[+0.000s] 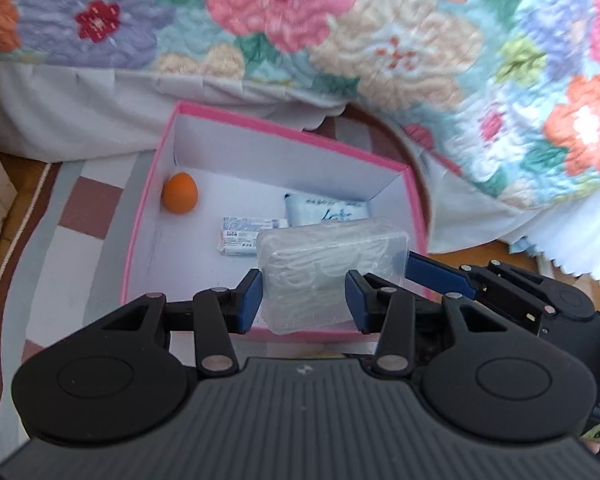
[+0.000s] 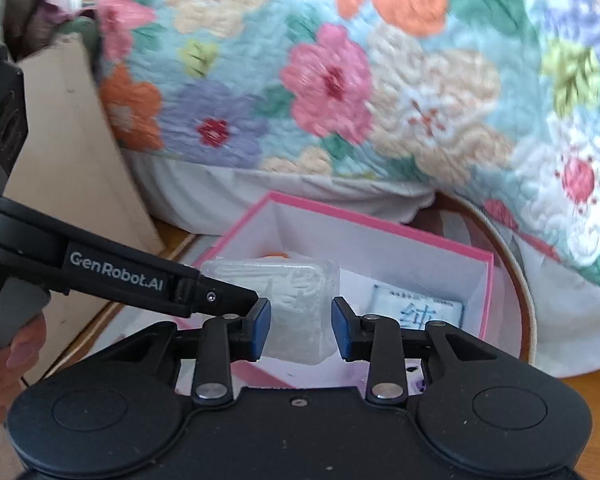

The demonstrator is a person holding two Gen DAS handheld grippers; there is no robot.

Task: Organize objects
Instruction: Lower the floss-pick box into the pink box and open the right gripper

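A clear plastic case with white cords inside hangs over the near edge of a pink box with a white inside. My left gripper is shut on the case's sides. My right gripper also has its pads on the case, from the right. In the left wrist view its blue finger reaches to the case's right end. In the box lie an orange ball, a blue-white packet and a small white packet.
A flowered quilt hangs down behind and to the right of the box. The box stands on a checked rug over a wood floor. A beige cabinet side stands at the left.
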